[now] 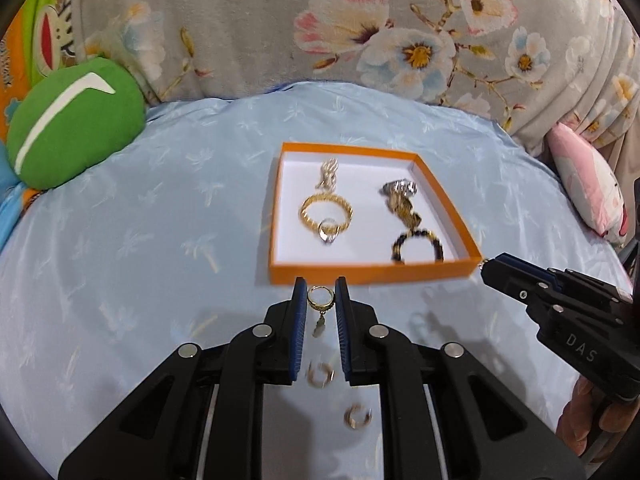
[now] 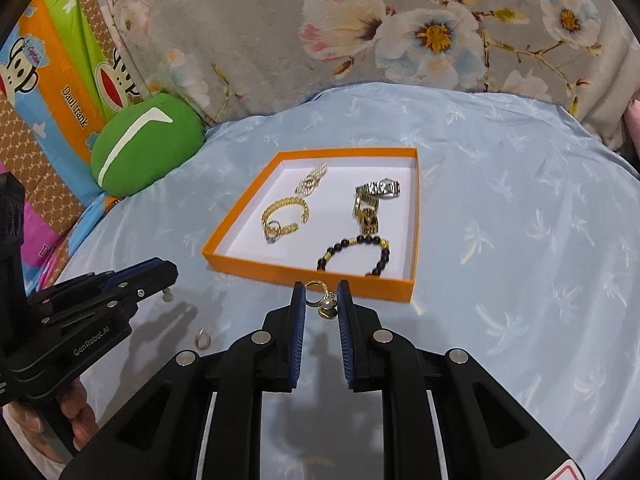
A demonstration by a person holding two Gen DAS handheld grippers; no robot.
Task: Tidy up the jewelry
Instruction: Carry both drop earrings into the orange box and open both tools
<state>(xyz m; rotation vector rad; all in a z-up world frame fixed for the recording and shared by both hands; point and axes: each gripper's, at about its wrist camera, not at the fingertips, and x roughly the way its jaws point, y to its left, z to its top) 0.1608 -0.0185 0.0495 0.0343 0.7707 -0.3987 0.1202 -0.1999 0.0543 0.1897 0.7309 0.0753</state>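
My left gripper (image 1: 321, 295) is shut on a small gold hoop earring (image 1: 319, 299) with a pendant hanging under it, held just before the orange tray (image 1: 372, 274). My right gripper (image 2: 321, 294) is shut on a gold hoop earring with a pearl drop (image 2: 322, 300), close to the tray's near wall (image 2: 304, 269). Inside the tray lie a gold chain bracelet (image 1: 326, 210), a ring (image 1: 329, 232), a sparkly brooch (image 1: 329, 174), watches (image 1: 400, 200) and a black bead bracelet (image 2: 356, 254). Loose gold hoops (image 1: 320, 374) rest on the sheet below the left fingers.
Everything sits on a light blue sheet (image 1: 140, 260). A green cushion (image 1: 72, 120) lies at the far left, a floral blanket (image 1: 320, 20) rises behind the tray, and a pink pillow (image 1: 588, 184) is at the right. Another loose hoop (image 2: 202, 338) lies near the left gripper (image 2: 170, 274).
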